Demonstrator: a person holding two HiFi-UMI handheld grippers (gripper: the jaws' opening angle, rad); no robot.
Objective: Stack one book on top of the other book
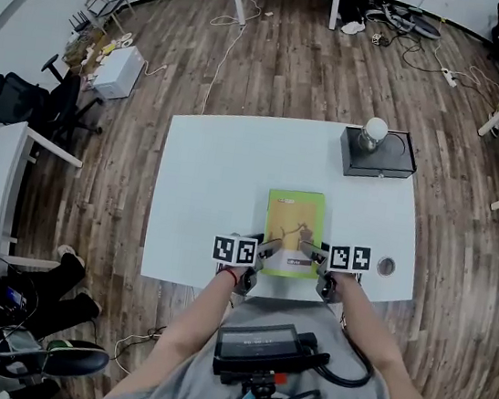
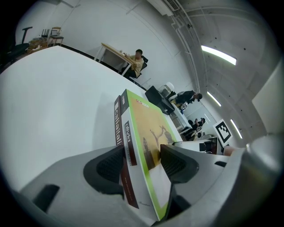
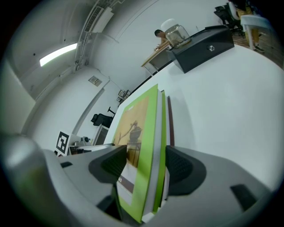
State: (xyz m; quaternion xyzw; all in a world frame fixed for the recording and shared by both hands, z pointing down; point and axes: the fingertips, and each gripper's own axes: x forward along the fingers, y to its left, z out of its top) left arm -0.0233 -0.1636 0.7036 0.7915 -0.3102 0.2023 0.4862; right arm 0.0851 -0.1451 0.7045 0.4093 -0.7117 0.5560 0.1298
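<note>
Left gripper and right gripper each pinch the near edge of the green book stacked on the lower book; both books are likely stiff, weighty and slick-covered.

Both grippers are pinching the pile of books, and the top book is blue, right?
Not quite: the top book is green with a yellow picture, not blue, as the head view shows. The rest is right: the left gripper and the right gripper are both pinching the pile of books.
</note>
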